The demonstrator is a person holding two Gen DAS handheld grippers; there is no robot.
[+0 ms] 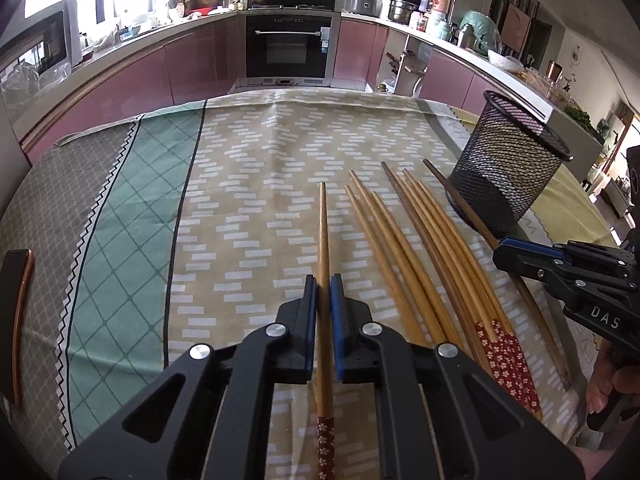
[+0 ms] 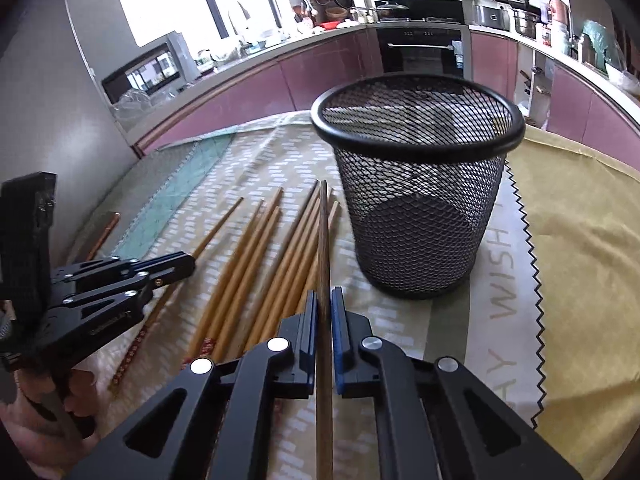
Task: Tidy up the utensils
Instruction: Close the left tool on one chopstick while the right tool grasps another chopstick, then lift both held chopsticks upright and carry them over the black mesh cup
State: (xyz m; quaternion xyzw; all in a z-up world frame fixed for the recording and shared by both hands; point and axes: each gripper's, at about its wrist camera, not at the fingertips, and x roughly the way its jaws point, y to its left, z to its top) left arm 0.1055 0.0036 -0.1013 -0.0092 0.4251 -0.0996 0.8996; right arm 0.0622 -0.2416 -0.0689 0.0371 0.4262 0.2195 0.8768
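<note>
My left gripper [image 1: 324,280] is shut on a pale wooden chopstick [image 1: 323,224] with a red flowered end; it lies between the blue pads and points away across the cloth. To its right, several loose chopsticks [image 1: 416,256] lie side by side. My right gripper [image 2: 325,296] is shut on a dark brown chopstick [image 2: 324,236] whose tip reaches toward the black mesh cup [image 2: 420,220]. The cup [image 1: 508,168] stands upright and looks empty. Each gripper shows in the other's view: the right gripper [image 1: 504,250] at the right edge, the left gripper [image 2: 188,264] at the left.
A patterned tablecloth [image 1: 248,184] covers the table, with a yellow cloth [image 2: 580,240] to the right of the cup. A dark flat object with a copper edge [image 1: 16,320] lies at the far left. A person's hand [image 1: 604,384] holds the right gripper. Pink kitchen cabinets and an oven [image 1: 288,48] stand beyond.
</note>
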